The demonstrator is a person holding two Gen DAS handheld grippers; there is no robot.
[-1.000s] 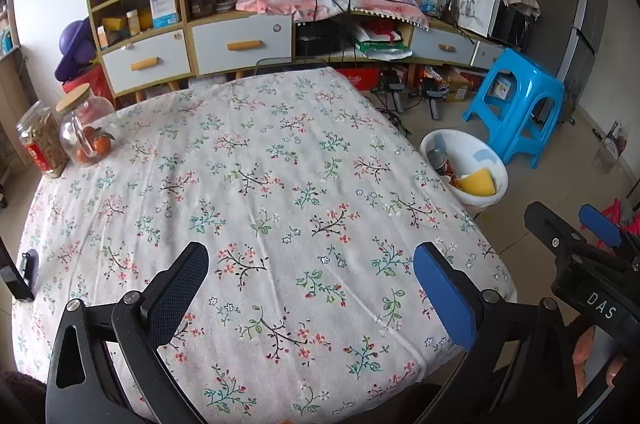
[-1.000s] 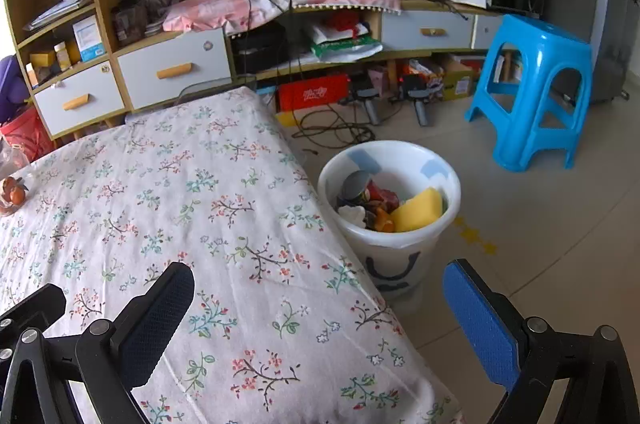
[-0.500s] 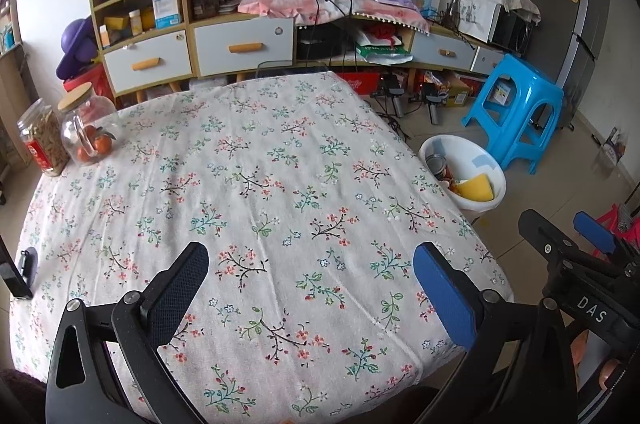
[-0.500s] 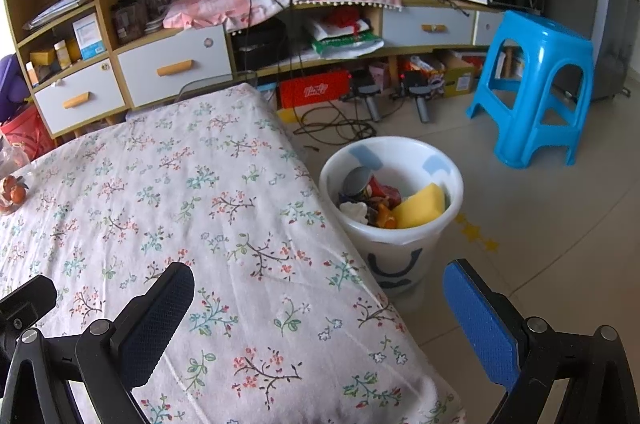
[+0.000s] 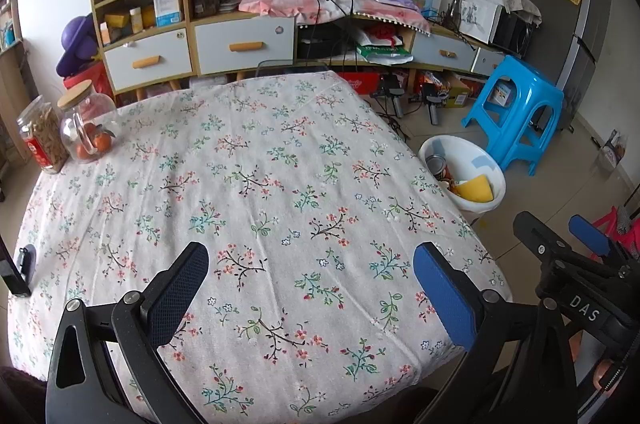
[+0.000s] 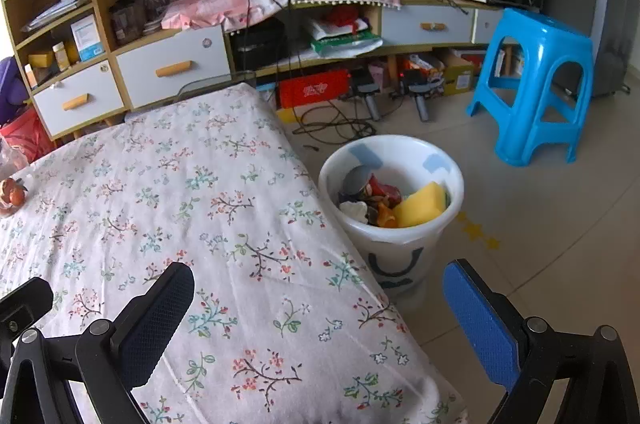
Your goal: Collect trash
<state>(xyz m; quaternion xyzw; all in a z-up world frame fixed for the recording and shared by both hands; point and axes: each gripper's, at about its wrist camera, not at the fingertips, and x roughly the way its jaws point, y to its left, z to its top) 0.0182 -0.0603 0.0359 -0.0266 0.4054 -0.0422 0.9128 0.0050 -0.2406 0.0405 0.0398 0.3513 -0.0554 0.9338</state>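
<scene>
Floral tablecloth fills the lower and middle frame of both wrist views, with a cluttered sideboard along the far wall. Item one: left gripper, jaws spread wide, nothing between them, held over the near edge of the cloth. Item two: right gripper, likewise wide open and empty, straddling the table's right edge, one finger over cloth, the other over floor. Item three: white bin on the floor just beside the table, centre-right in the right wrist view; contents include a yellow sponge, a tin can, crumpled wrappers and peel. Handling, as a judgement: the sponge is light and soft and would compress under a pinch across its narrow faces; the can is stiff and smooth, best taken across its body; wrappers are flimsy. No loose trash is visible on the cloth, so collection looks finished. Item four: two jars at middle left of the left wrist view, apparently not trash. Change from the earlier frames: slight only; both views have drawn back a little, the bin sitting marginally farther off, jaws unchanged in spread.
</scene>
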